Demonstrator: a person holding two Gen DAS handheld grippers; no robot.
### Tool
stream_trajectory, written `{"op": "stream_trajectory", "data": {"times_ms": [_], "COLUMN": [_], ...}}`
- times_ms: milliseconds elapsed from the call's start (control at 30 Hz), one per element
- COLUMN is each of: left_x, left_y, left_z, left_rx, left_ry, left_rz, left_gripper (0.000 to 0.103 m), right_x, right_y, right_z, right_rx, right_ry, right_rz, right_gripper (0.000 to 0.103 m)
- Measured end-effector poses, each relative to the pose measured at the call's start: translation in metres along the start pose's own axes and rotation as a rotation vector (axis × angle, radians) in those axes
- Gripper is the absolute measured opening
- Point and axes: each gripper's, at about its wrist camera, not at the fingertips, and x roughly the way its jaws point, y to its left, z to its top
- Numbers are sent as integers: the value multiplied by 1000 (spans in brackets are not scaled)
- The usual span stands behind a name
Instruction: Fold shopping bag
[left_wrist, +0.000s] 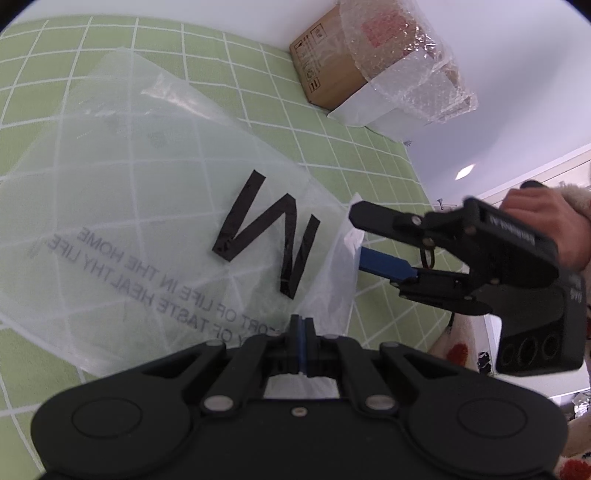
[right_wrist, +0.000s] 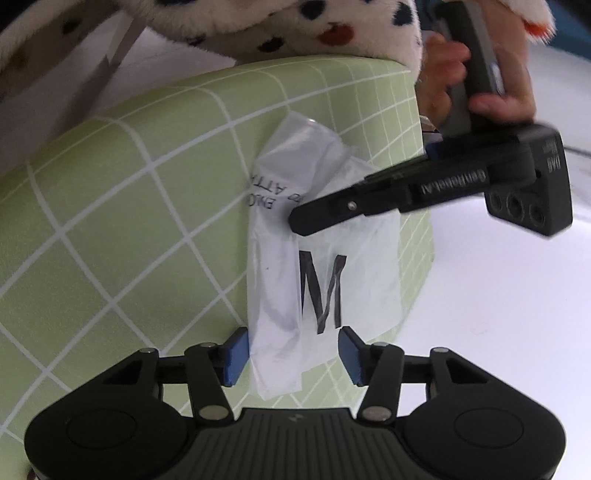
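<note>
Translucent white plastic makes your one shopping bag (left_wrist: 155, 206), with a big black letter and grey text lines printed on it. It lies partly folded on the green checked mat (left_wrist: 258, 74), near the mat's edge beside the white table (right_wrist: 498, 314). You hold two grippers. Your left gripper (left_wrist: 302, 325) is pressed together and pinches the bag's near edge. Your right gripper (right_wrist: 291, 354) stands spread, and the bag's narrow end lies between its blue pads (right_wrist: 236, 354) without touching them. One cardboard box (left_wrist: 332, 66) with bubble wrap stands at the mat's far corner.

Left gripper (left_wrist: 302, 326) angled down, jaws pressed together — right gripper (right_wrist: 291, 356) beside it, jaws apart
</note>
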Motion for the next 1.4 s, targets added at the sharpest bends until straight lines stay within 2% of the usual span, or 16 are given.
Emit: {"op": "stream_trajectory", "data": {"times_ms": [100,133,167,267,433,533,633,700,767,867,900,933,1000,1133,1300,1400], "left_x": [0,0,0,0,1,1,0,-2,-6,-16,-20,-22,-24,-20,-5,3], "left_y": [0,0,0,0,-1,-7,-20,-34,-44,-60,-66,-70,-77,-83,-90,-94], "left_z": [0,0,-1,-2,-2,-2,-9,-23,-33,-54,-62,-69,-82,-94,-104,-109], "left_rx": [0,-1,-1,-3,-2,43,131,254,348,497,563,611,702,780,892,934], "left_ry": [-1,-3,-6,-9,-10,-13,-26,-44,-62,-109,-132,-149,-176,-200,-268,-288], "left_rz": [0,0,0,-1,1,22,66,88,95,111,126,146,186,214,303,325], "left_gripper": [2,2,2,2,2,2,2,2,6,21,32,41,45,47,49,49], "right_x": [2,3,4,5,10,10,8,12,18,22,24,30,44,51,39,34], "right_y": [2,3,5,4,-28,-52,-67,-78,-88,-95,-98,-105,-120,-121,-112,-109], "right_z": [4,5,5,7,11,11,11,14,14,5,2,0,-3,-9,-20,-26], "right_rx": [-21,-27,-29,19,231,376,478,565,659,783,836,876,937,974,1010,1049], "right_ry": [4,8,13,28,78,98,98,91,85,76,73,73,76,86,97,98], "right_rz": [37,49,58,74,204,346,467,551,622,696,724,746,775,792,797,804], "right_gripper": [31,19,12,6,4,4,4,4,4,4,4,4,4,5,5,5]}}
